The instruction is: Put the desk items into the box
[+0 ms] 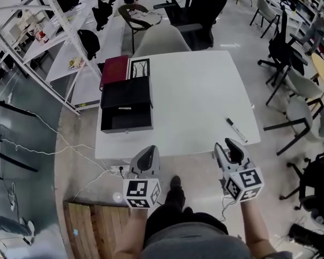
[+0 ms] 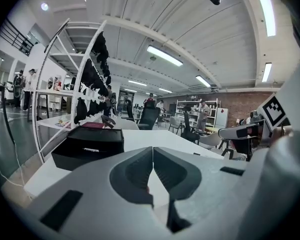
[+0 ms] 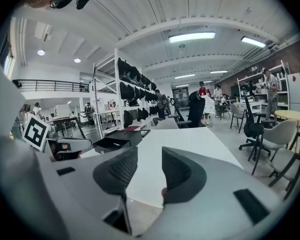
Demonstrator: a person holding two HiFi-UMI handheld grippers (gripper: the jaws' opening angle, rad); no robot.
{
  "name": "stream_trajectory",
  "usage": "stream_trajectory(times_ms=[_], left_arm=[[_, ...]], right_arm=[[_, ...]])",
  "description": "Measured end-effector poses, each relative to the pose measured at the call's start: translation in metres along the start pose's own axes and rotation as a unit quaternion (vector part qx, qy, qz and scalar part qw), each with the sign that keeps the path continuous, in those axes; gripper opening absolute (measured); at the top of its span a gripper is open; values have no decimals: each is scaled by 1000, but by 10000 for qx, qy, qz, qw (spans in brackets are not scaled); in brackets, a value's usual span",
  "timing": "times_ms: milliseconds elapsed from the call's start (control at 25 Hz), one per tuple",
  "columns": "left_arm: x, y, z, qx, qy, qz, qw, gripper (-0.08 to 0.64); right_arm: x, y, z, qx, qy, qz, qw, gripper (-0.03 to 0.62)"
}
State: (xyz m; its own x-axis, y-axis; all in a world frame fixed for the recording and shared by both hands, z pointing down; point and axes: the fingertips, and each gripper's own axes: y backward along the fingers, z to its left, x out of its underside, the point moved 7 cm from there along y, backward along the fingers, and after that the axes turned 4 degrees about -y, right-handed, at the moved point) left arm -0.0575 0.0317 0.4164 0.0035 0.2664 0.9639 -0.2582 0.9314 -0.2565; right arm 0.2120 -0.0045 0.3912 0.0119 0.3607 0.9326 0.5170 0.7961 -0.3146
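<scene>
Over on the right part of the white counter [image 1: 194, 90] lies a marker pen [image 1: 236, 130], slim and pale-bodied with a dark cap at its far end. In the head view its long axis runs diagonally, the capped end up and to the left, the other end toward the counter's near right corner.

The right hand-held gripper [image 1: 229, 147] hovers at the counter's near edge, near the pen but apart from it. Its 2 jaws stand wide with nothing between them [image 3: 150, 159].

The left hand-held gripper [image 1: 148, 151] hovers at the same edge, its 2 jaws pressed together and empty [image 2: 152, 151].

On the counter's left side sits a black box [image 1: 127, 117], open, its lid [image 1: 127, 92] just behind it. A maroon book [image 1: 114, 69] lies beyond the lid.
</scene>
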Motion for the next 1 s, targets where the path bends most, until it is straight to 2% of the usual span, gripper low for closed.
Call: stream_trajectory(times_ms=[280,600,1000], left_arm=[[-11,-36,25,131,-2,-19,9999,8],[-16,-67,33,468,-16,-2,9989,8],[-17,-95,13,829,-49,142,9964,8]], right_arm=[[-13,-37,-4,123,-54,55,9999,164],[-14,-51,-19,383,109,239,9989,183],[-1,-30,-88,1069,137,724,9915,181]])
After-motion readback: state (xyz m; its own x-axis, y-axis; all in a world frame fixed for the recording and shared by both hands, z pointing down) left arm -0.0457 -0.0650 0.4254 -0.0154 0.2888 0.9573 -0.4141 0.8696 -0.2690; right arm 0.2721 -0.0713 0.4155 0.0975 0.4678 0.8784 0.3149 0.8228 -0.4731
